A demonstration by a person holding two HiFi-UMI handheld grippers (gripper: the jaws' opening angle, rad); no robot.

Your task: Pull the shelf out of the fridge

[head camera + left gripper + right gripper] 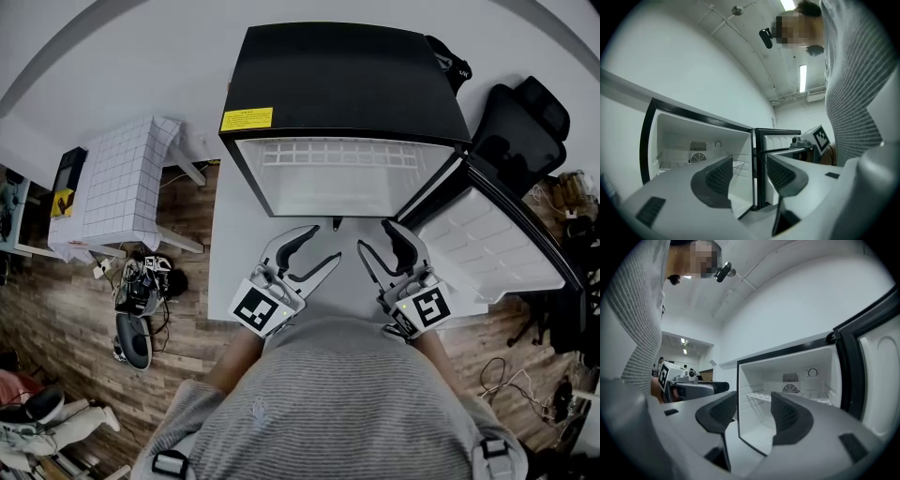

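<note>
— Claws: gripping anything?
— No. Both the left claw (326, 242) and the right claw (375, 236) gape wide, empty, near the open fridge (347, 84).
— Count?
— Two claws, one fridge, one door (497, 234) swung right, one wire shelf (337, 155) inside, untouched.

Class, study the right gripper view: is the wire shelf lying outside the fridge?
No, the wire shelf sits inside the open fridge, mounted partway up its white compartment.

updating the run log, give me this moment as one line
fridge door open | shelf inside | left gripper open, empty | right gripper open, empty | both outside fridge
</note>
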